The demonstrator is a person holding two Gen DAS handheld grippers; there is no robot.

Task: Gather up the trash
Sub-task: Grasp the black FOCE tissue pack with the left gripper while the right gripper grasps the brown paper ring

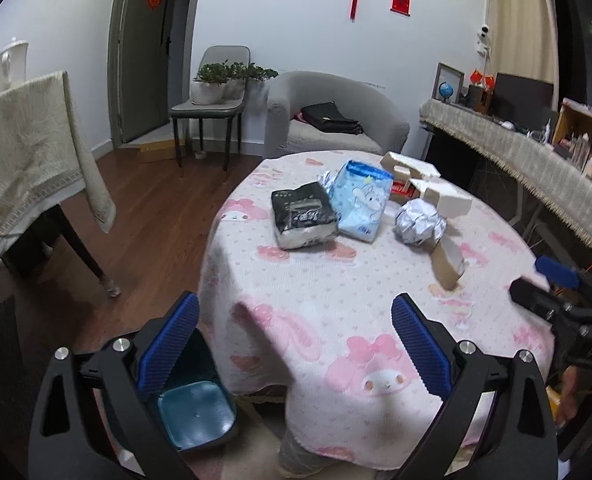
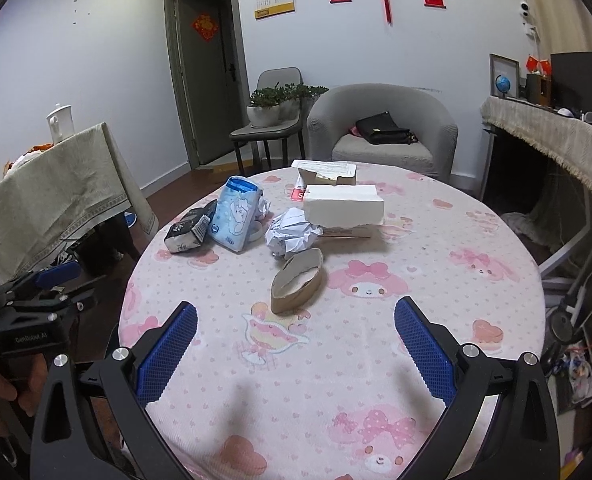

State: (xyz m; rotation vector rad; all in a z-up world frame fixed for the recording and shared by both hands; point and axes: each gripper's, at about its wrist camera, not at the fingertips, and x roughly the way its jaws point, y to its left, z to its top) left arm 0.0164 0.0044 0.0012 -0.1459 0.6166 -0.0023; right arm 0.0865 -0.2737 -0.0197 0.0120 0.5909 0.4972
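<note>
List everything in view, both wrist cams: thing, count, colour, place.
round table: 1, pink cartoon-print cloth, centre
cardboard ring: 1, brown, nearest item, lying on cloth
crumpled paper ball: 1, white, just behind the ring
foam block: 1, white, behind the ball
flat carton: 1, white and tan, far edge
tissue pack: 1, light blue, left of ball
black pack: 1, black and white, leaning beside blue pack
trash bin: 1, dark teal, on floor left of table, open
armchair: 1, grey, behind table, black bag on seat
chair with plants: 1, grey, by the door
left gripper: 1, black with blue pads, open, empty
right gripper: 1, same, open, empty
</note>
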